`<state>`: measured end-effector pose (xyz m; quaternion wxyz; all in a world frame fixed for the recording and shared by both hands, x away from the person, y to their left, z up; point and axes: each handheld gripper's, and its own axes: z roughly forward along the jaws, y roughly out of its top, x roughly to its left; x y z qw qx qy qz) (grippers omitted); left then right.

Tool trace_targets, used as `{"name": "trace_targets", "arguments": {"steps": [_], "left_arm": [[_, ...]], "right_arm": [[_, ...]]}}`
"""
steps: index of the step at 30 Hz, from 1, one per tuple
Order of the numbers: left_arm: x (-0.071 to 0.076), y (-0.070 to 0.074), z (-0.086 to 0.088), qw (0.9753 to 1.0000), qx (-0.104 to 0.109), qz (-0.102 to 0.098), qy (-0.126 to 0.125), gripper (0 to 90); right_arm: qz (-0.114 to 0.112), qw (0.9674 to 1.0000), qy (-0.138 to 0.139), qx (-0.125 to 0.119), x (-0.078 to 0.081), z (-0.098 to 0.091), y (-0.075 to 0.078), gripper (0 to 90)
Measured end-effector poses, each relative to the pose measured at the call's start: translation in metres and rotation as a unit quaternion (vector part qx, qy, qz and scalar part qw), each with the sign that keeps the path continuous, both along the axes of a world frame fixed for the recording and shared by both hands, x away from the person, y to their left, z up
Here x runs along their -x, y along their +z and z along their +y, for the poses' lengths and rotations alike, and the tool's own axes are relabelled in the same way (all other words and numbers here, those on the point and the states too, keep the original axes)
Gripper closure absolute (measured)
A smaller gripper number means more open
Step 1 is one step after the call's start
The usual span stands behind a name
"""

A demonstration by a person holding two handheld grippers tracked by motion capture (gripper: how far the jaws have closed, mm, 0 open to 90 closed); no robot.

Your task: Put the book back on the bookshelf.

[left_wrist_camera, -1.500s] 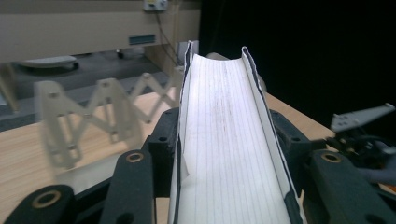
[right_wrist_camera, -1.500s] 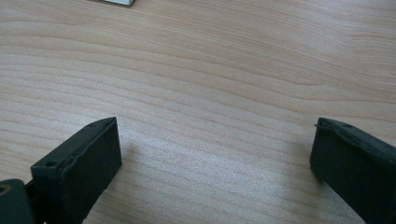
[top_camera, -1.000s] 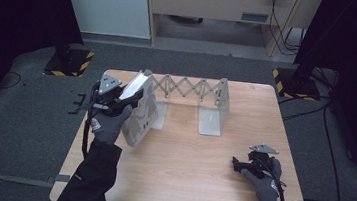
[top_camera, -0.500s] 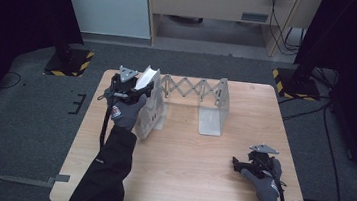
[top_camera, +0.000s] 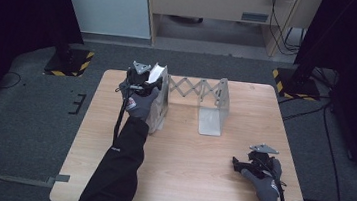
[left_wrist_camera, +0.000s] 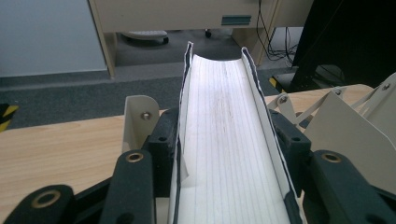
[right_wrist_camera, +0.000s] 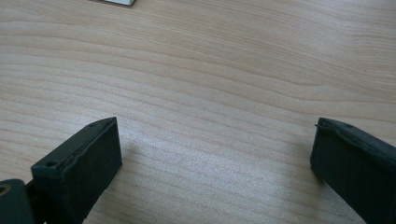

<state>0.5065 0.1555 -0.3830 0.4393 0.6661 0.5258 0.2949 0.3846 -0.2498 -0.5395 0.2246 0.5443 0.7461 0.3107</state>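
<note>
A thin book (left_wrist_camera: pixel 224 140) with lined white pages and dark covers is bowed into a trough between the jaws of my left gripper (left_wrist_camera: pixel 229 154), which is shut on it. In the high view that left gripper (top_camera: pixel 146 79) holds the book (top_camera: pixel 157 71) over the left end plate (top_camera: pixel 159 109) of a beige extendable book rack (top_camera: pixel 213 109) at the table's far middle. The rack's plates (left_wrist_camera: pixel 140 116) flank the book in the left gripper view. My right gripper (top_camera: pixel 237 162) rests low at the near right, and its jaws stand open over bare wood (right_wrist_camera: pixel 215 163).
The rack's scissor lattice (top_camera: pixel 193 88) spans its two end plates. The wooden table (top_camera: pixel 193 182) has its far edge just behind the rack. Beyond it lie grey carpet, a beige cabinet (top_camera: pixel 217 4) and black stands with yellow-striped bases (top_camera: pixel 294 80).
My left hand has carried the book right and farther away, slightly lower, from the table's left side to the rack's left end. The right gripper has stayed put.
</note>
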Motion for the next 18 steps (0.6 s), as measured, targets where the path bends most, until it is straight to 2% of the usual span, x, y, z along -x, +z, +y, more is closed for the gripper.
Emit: {"name": "trace_targets", "arguments": {"steps": [4,7,11,13,15,18], "left_arm": [[0.002,-0.005,-0.005,0.9998,-0.013,-0.015,-0.007,51.7],[0.006,-0.006,-0.006,0.9994,-0.015,-0.028,-0.014,49.9],[0.018,-0.010,-0.001,0.9987,0.006,-0.039,-0.034,40.3],[0.027,-0.013,0.007,0.9978,0.024,-0.040,-0.047,37.2],[0.036,-0.017,0.014,0.9972,0.034,-0.037,-0.056,37.8],[0.055,-0.025,0.022,0.9960,0.035,-0.040,-0.072,37.7]], "right_arm": [[0.000,1.0000,0.000,0.000,0.000,0.000,0.000,2.3],[0.000,1.0000,0.000,0.000,0.000,0.000,0.000,2.4],[0.000,1.0000,0.000,0.000,0.000,0.000,0.000,2.3],[-0.001,1.0000,0.001,0.001,0.000,0.000,0.000,2.4],[0.000,1.0000,0.001,0.001,0.000,0.000,0.000,2.3],[-0.001,1.0000,0.001,0.001,0.000,0.000,0.000,2.3]]}}
